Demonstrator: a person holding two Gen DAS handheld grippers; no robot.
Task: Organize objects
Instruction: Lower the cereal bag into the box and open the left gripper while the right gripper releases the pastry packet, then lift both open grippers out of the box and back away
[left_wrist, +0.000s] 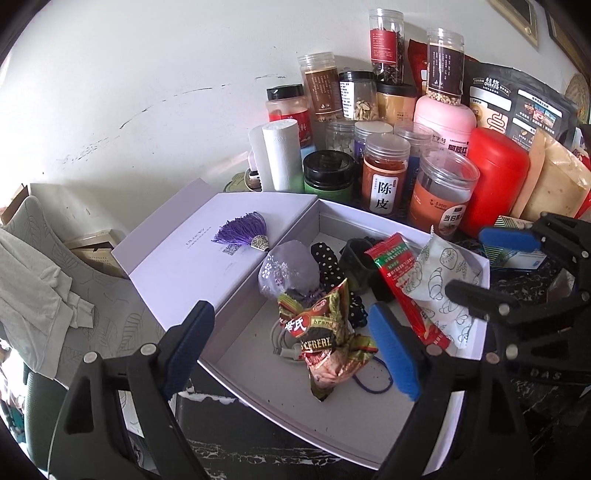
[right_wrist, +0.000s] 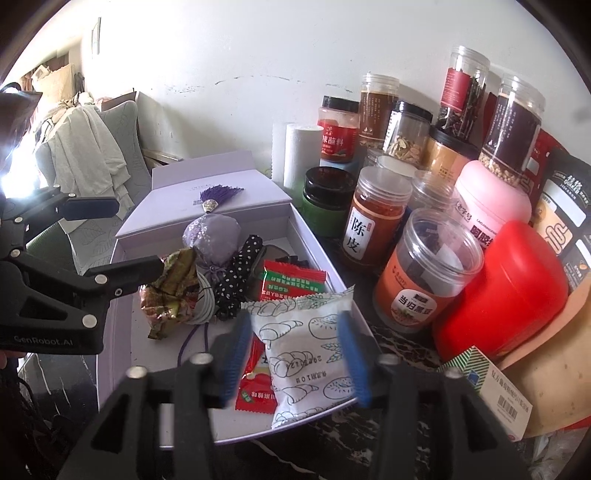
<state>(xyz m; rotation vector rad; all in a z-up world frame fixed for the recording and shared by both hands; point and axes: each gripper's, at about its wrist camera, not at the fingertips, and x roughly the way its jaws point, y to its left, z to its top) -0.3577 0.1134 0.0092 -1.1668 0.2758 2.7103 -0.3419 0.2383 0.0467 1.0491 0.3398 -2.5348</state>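
**Both grippers released above the open lilac box**

Left wrist view: left gripper (left_wrist: 291, 345) spread wide, blue pads clear of everything, poised over the shallow lilac cardboard box (left_wrist: 369, 435). Between the pads but untouched, a crumpled green-and-red foil cereal packet (left_wrist: 325, 336) lying on the box floor, over a coiled white cable (left_wrist: 282, 338). Further back inside, a lilac embroidered fabric sachet (left_wrist: 290, 267), a black white-dotted fabric band (left_wrist: 328, 264), a long red-and-green sachet (left_wrist: 402, 284) and a white paper pouch printed with bread drawings (left_wrist: 447, 280), propped against the right wall. Hinged lid (left_wrist: 207, 236) folded back at left, purple tassel (left_wrist: 245, 232) resting on it. Right gripper (left_wrist: 491, 266) at the right edge, fingers apart, holding nothing. Behind the box, a crowd of clear plastic jars (left_wrist: 384, 173) and a red plastic canister (left_wrist: 496, 184).

Right wrist view: right gripper (right_wrist: 293, 354) open, blue pads flanking the bread-print pouch (right_wrist: 306, 354) without pressing it; pouch lying over the box's near right corner, partly atop the red sachet (right_wrist: 258, 384). Left gripper (right_wrist: 118, 236) at left, fingers parted above the foil packet (right_wrist: 173, 291).
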